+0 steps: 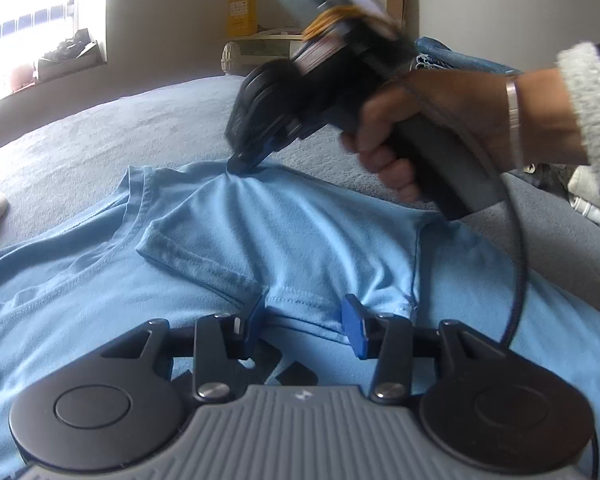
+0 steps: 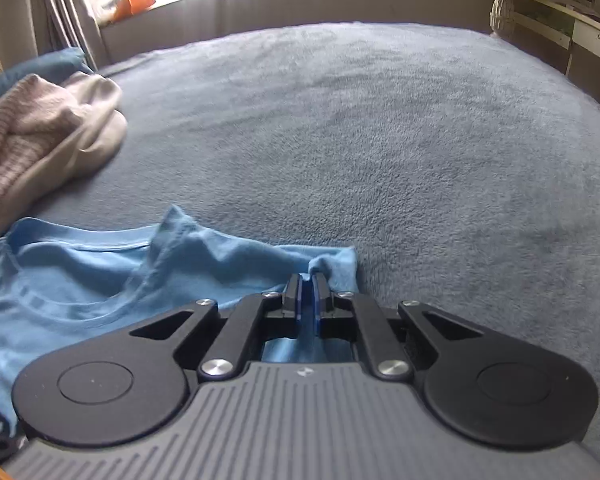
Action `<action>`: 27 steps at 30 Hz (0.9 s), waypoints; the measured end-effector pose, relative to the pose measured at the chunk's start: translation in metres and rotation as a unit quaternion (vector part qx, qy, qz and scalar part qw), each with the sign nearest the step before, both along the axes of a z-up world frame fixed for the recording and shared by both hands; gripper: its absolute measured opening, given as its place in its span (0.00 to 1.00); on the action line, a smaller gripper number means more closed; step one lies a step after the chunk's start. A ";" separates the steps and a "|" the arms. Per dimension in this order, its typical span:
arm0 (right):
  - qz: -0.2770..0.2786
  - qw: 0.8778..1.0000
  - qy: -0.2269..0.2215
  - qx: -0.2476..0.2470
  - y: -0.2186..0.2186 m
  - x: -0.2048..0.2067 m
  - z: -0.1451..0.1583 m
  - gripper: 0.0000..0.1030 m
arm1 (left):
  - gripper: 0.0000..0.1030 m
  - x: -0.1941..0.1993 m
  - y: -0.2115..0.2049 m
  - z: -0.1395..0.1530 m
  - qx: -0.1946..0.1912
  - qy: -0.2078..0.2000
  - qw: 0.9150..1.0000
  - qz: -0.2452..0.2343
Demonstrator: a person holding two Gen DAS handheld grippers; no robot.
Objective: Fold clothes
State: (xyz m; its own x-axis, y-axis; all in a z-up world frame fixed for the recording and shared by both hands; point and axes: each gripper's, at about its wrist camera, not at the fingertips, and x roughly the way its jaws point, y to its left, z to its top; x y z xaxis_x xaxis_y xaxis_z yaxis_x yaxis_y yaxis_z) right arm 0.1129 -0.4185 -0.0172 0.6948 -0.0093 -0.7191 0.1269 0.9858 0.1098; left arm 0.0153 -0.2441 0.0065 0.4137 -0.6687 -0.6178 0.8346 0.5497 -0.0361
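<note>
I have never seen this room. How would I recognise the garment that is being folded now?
Find the wide bed with the grey-blue fleece blanket. The light blue T-shirt lies spread on its near part, with the right gripper shut on its edge. Unlike the beige knitted clothes heaped beside it, it is thin, smooth and sky blue.

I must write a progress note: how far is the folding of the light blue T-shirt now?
Done: the light blue T-shirt lies spread on the blanket. In hand: the right gripper pinches its sleeve; the left gripper is open over the sleeve's hem. Left: no finished fold shows, and the beige clothes lie unfolded.
</note>
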 end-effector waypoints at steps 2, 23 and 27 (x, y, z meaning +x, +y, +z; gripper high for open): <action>-0.015 1.000 -0.009 0.012 -0.003 0.006 -0.002 0.00 | 0.42 0.000 0.001 0.000 -0.002 -0.001 1.000 -0.001; -0.128 0.968 -0.109 0.185 -0.016 -0.141 0.079 0.07 | 0.59 -0.003 0.095 0.050 -0.063 0.060 0.993 0.078; -0.105 0.966 -0.102 0.214 0.025 -0.153 0.086 0.07 | 0.61 -0.013 0.156 0.064 -0.069 0.078 0.983 0.149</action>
State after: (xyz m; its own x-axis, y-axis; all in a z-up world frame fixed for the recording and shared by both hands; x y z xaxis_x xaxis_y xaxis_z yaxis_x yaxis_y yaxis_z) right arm -0.0403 -0.3936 0.0685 0.8372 0.1019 -0.5373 0.2528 0.7991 0.5454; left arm 0.0019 -0.0882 0.0702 0.5119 -0.6137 -0.6011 0.6152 0.7503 -0.2422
